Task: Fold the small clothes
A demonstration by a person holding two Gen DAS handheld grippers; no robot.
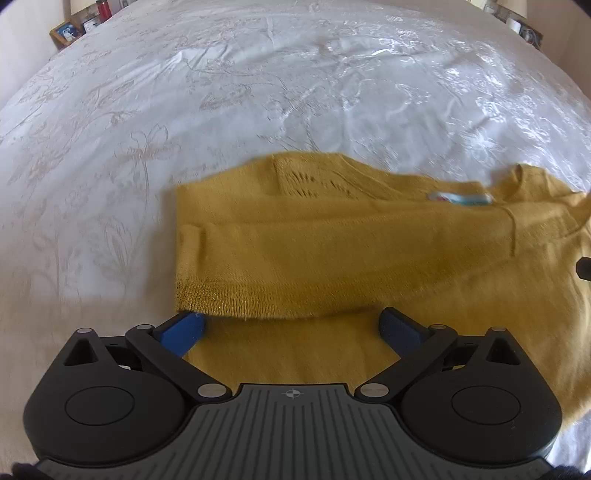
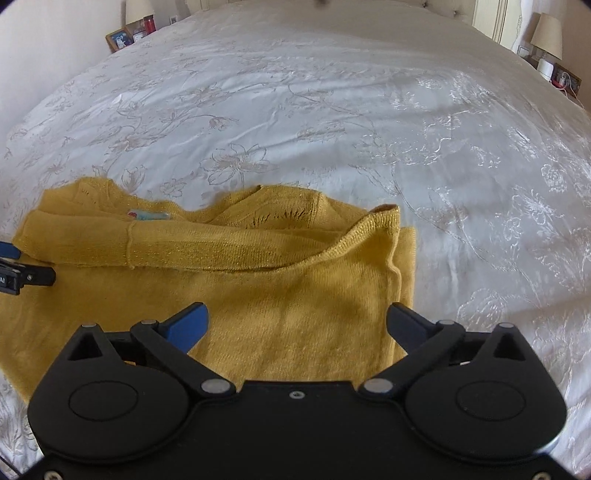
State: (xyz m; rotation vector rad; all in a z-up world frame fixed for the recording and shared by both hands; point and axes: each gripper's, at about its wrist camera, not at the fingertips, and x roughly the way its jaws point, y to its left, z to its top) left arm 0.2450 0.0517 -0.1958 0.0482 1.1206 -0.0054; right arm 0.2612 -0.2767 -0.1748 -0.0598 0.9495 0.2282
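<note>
A small mustard-yellow knitted sweater (image 1: 332, 240) lies flat on the white bedspread (image 1: 258, 92), with both sleeves folded across its body. In the left wrist view my left gripper (image 1: 291, 326) hangs over the sweater's left part, just behind the ribbed cuff (image 1: 240, 299); its blue fingers (image 1: 183, 328) stand wide apart with nothing pinched. In the right wrist view the same sweater (image 2: 258, 288) fills the lower left, and my right gripper (image 2: 295, 321) stands open over its right side, clear of the knit. The left gripper's tip (image 2: 22, 277) shows at that view's left edge.
The bedspread (image 2: 332, 110) with a pale flower pattern stretches far behind and to both sides. Nightstands with picture frames (image 2: 120, 38), a red bottle (image 1: 104, 8) and a lamp (image 2: 548, 35) stand at the far corners by the headboard.
</note>
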